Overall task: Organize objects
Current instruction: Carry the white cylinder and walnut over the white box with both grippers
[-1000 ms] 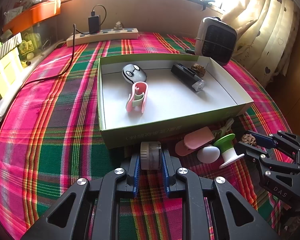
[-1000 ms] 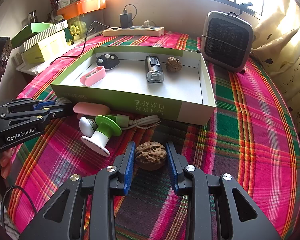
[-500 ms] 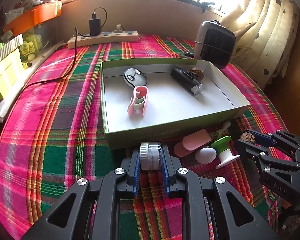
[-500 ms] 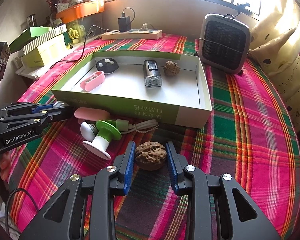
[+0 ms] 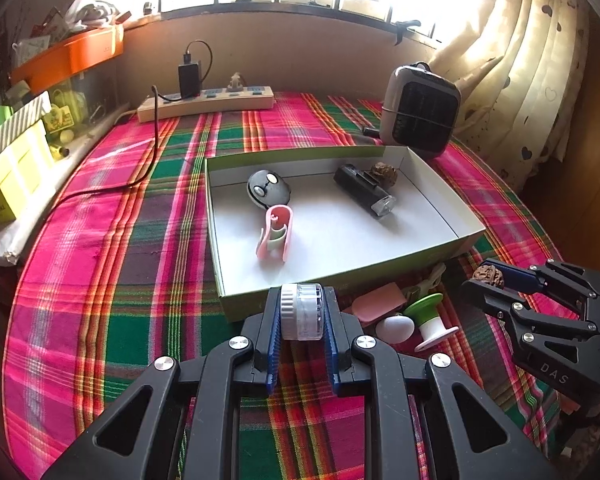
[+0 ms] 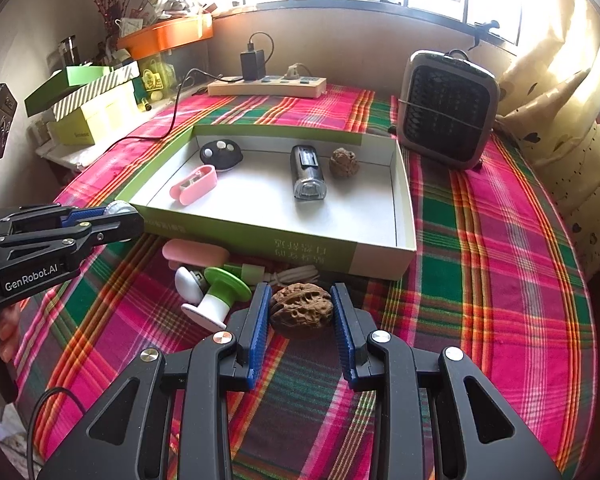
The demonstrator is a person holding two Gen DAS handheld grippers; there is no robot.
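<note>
Left gripper (image 5: 302, 312): closed on a small clear round case (image 5: 302, 311) with a ribbed white end, pinched between its blue pads and held above the plaid cloth (image 5: 112, 264), just in front of the box's near wall.
Box (image 5: 340, 276): open, green outside and white inside, lying on the cloth ahead of both grippers.
Inside the box: a black remote (image 5: 269, 189) at the back left, a pink clip (image 5: 275, 232) in front of it, a black lamp (image 5: 365, 195) right of centre, and a walnut (image 5: 384, 171) at the back, just beside the lamp.
In front of the box: a pink piece (image 6: 194, 254), a white egg shape (image 6: 186, 280), a green and white spool (image 6: 220, 300) and a white cable (image 6: 294, 274), close together on the cloth.
Right gripper (image 6: 301, 312): partly closed on a second walnut (image 6: 301, 311), gripped between its blue pads; held off the cloth, near the box's front wall.
Far right: a grey heater (image 6: 448, 110) stands past the box, beside the curtain (image 6: 560, 92).
</note>
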